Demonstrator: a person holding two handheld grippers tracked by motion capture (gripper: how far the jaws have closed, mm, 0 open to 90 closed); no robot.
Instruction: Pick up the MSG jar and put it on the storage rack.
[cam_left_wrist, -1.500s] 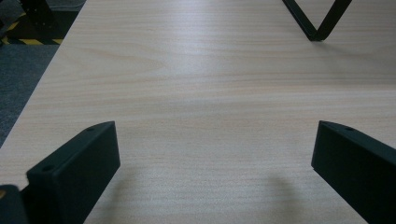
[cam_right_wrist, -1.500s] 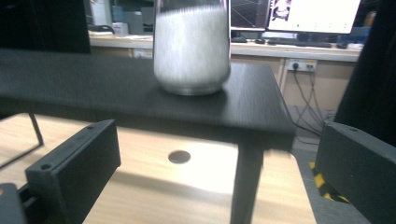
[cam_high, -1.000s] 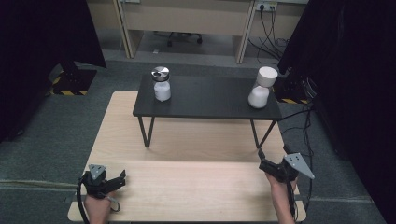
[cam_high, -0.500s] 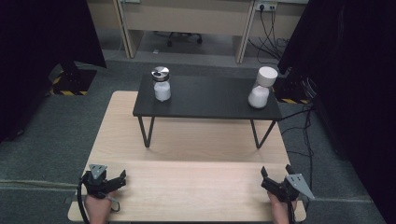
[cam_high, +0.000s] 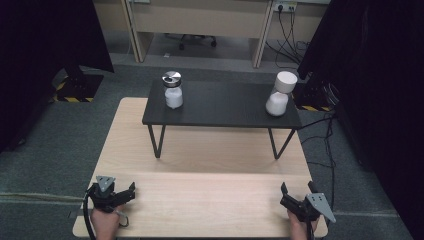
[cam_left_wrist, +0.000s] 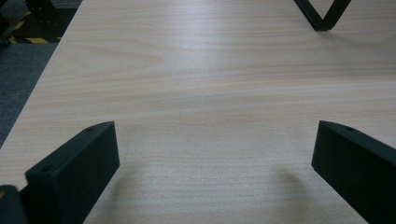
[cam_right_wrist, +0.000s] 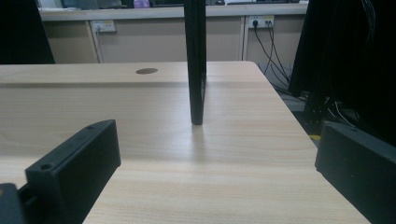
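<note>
a light wooden table (cam_high: 200, 200) stands on grey carpet, with dark curtains to either side and beige cabinets along the far wall. on the table's far half sits a small black stand (cam_high: 222, 105) with thin metal legs. on the stand's left end is a white jar with a silver lid (cam_high: 173, 90), upright. on its right end is a white jar with a white lid (cam_high: 279, 94), which seems to lean a little to one side.

i have the left gripper (cam_high: 120, 194) low at the near left edge of the table, my hand around its handle. its jaws are spread wide with nothing between them; in the left gripper view i see bare wood between the two black pads, and one foot of the stand's leg (cam_left_wrist: 322, 14) at the top edge.

the right gripper (cam_high: 295, 196) sits at the near right corner, jaws likewise wide apart and empty. in the right gripper view a black leg of the stand (cam_right_wrist: 196, 60) rises straight ahead between the jaws, farther off.

both jars are well apart from both grippers, across the table from them.
</note>
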